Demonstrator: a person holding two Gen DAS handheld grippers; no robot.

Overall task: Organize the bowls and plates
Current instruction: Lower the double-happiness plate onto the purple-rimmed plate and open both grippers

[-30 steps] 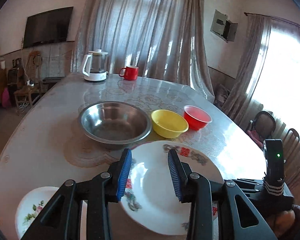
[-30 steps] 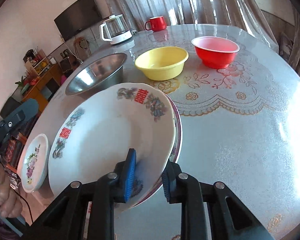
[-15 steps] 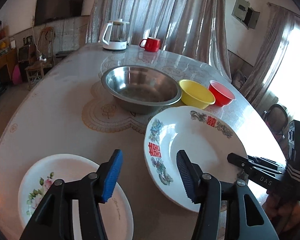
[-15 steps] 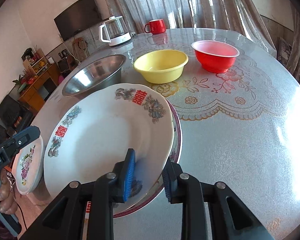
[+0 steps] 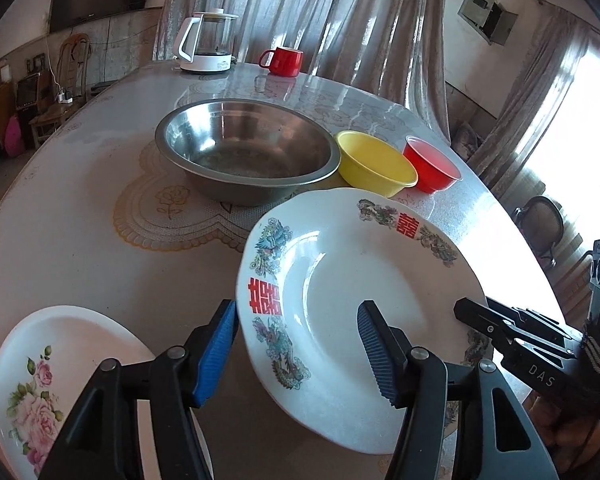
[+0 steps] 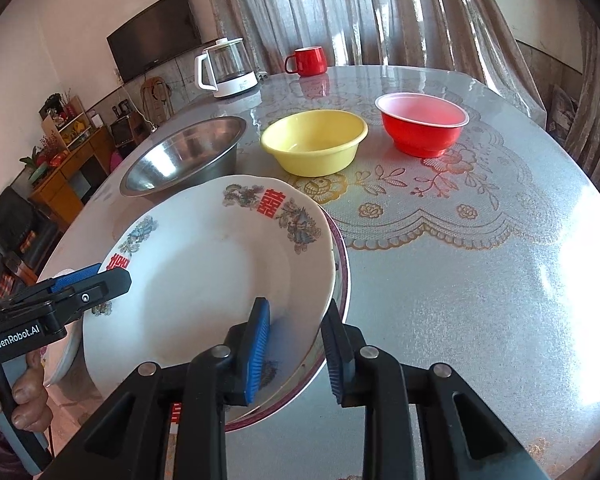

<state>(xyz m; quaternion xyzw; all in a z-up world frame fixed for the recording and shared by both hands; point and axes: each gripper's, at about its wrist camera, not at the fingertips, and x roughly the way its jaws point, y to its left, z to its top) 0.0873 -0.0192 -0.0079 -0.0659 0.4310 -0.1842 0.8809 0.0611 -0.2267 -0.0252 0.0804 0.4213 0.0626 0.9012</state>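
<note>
A large white plate (image 5: 340, 288) with red characters and a dragon pattern is tilted up over a purple-rimmed plate (image 6: 340, 264) on the table. My right gripper (image 6: 296, 354) is shut on its near rim, one pad on top and one beneath. My left gripper (image 5: 296, 352) straddles the plate's left rim with its jaws opening, and the pads do not press on it. A small rose-patterned plate (image 5: 40, 380) lies to the left. Behind stand a steel bowl (image 5: 248, 148), a yellow bowl (image 5: 374, 164) and a red bowl (image 5: 430, 164).
A glass kettle (image 5: 208, 42) and a red mug (image 5: 282, 60) stand at the far side of the round table (image 6: 480, 280). Curtains hang behind it. A hand (image 6: 24, 404) grips the left tool's handle. Chairs stand beyond the table's right edge.
The left gripper's jaws have widened, and it has sunk and swung left to the big plate's left rim. The right gripper has kept its hold and place.
</note>
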